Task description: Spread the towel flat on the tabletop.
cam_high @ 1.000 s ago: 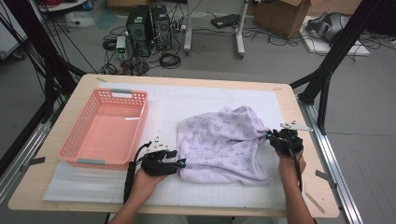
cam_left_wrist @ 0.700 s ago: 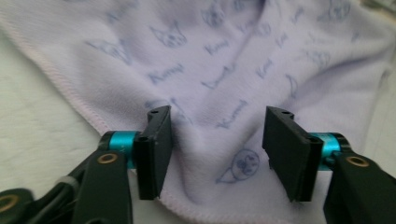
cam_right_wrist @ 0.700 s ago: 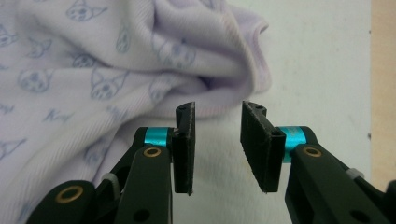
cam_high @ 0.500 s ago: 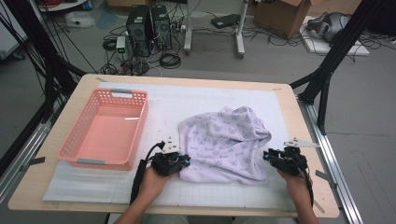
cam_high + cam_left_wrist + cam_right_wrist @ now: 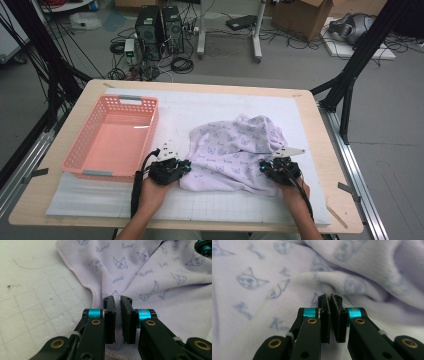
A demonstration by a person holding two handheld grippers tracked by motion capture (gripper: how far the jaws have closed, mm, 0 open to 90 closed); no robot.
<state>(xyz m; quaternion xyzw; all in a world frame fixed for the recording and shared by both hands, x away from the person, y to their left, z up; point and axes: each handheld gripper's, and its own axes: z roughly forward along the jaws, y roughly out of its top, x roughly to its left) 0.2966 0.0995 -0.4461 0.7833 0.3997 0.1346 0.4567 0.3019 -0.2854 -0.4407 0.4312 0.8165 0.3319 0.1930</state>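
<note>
The towel (image 5: 237, 150), a pale lilac one with little printed faces, is lying bunched up on the white mat (image 5: 210, 107) just to the right of the pink basket (image 5: 112, 140), and we've got it pinched at both near corners. Our left gripper (image 5: 176, 168) sits at the towel's near-left hem, between towel and basket, and its jaws have just been closing: in the left gripper view (image 5: 117, 315) they stand narrow with a fold of hem squeezed between the pads. Our right gripper (image 5: 276, 169) is on the towel's near-right edge, jaws also just closed down, and in the right gripper view (image 5: 331, 315) the pads (image 5: 327, 315) are nearly together with a thin ridge of cloth nipped in them. Grabbing two spots along the same near edge makes sense to us, probably so we can pull the thing taut and flatten or fold it instead of dragging a lump. Room-wise, the far side of the towel has plenty of bare mat, and there's open mat to its right too. The tight side is the left, where the basket wall is close to our left gripper, so a sideways stretch should favour the right. The near edge of the table (image 5: 200, 227) isn't far behind our hands either.
</note>
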